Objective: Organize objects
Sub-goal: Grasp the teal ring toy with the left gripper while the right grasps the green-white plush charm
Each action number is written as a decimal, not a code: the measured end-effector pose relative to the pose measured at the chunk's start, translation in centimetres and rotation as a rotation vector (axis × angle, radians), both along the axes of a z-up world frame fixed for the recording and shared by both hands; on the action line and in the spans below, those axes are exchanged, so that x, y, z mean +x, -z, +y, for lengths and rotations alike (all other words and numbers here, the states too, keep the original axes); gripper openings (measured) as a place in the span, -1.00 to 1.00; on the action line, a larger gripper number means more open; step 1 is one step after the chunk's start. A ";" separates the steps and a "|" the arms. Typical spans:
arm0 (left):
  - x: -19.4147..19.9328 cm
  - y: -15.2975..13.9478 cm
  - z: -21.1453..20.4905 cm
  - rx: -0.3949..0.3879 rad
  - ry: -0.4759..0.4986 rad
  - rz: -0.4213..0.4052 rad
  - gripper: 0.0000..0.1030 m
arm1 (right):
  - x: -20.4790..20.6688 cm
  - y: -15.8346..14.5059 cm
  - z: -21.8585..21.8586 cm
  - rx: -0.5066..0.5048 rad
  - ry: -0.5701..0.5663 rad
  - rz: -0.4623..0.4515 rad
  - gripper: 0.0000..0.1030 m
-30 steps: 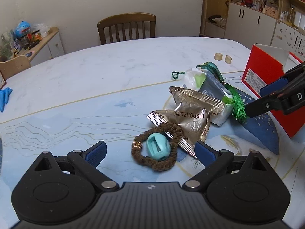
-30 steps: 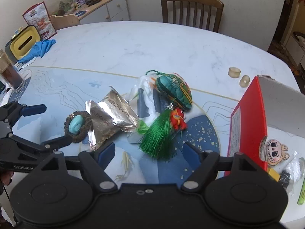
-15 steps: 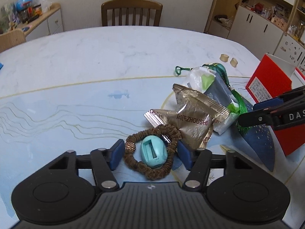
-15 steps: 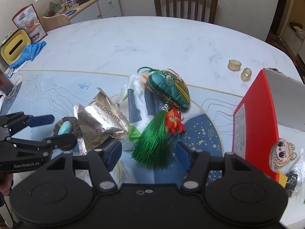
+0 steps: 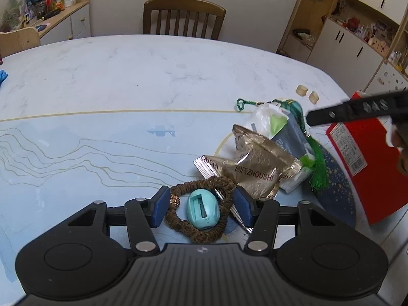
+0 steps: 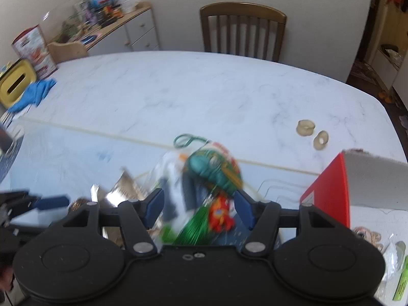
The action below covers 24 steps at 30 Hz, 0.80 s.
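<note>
My left gripper (image 5: 201, 204) has its blue pads on both sides of a brown hair tie (image 5: 224, 182) that rings a teal egg-shaped piece (image 5: 203, 209); the pads touch or nearly touch the tie. Gold snack packets (image 5: 255, 168) lie just behind it. My right gripper (image 6: 199, 204) is open around a green pouch charm (image 6: 214, 170) with a green tassel (image 6: 193, 232) and a red figure (image 6: 220, 215); this view is blurred. The red box (image 5: 367, 158) stands at the right.
A white and grey packet (image 5: 275, 127) lies in the pile. Two small beige rings (image 6: 313, 134) lie on the marble table (image 5: 153, 71). A wooden chair (image 5: 183, 17) stands behind. Blue cloth (image 6: 33, 94) and a yellow container (image 6: 15, 84) sit far left.
My left gripper's jaws have narrowed from wide open to close around the hair tie. My right gripper has moved forward over the green charm, and its jaws have narrowed.
</note>
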<state>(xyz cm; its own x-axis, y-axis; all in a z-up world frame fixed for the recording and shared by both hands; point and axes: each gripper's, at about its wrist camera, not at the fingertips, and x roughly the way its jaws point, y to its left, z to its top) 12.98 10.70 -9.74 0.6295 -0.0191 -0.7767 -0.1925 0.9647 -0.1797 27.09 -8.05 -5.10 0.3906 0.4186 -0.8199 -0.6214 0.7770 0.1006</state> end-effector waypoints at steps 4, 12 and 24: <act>0.3 0.5 0.0 0.000 -0.011 0.025 -0.18 | 1.6 -0.1 0.3 0.017 0.026 -0.002 0.18; 0.5 0.5 -0.4 -0.003 -0.007 0.026 -0.22 | 4.1 1.6 0.5 0.021 0.086 0.048 0.18; 0.7 1.9 -0.6 -0.042 -0.016 0.060 -0.22 | 5.3 3.8 1.5 0.033 0.101 0.098 0.27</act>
<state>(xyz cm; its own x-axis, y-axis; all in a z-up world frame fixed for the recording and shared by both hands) 13.72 10.10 -11.61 0.5822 -0.0430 -0.8119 -0.2197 0.9531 -0.2080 32.42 -6.51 -8.88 0.3512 0.4090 -0.8423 -0.5263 0.8302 0.1837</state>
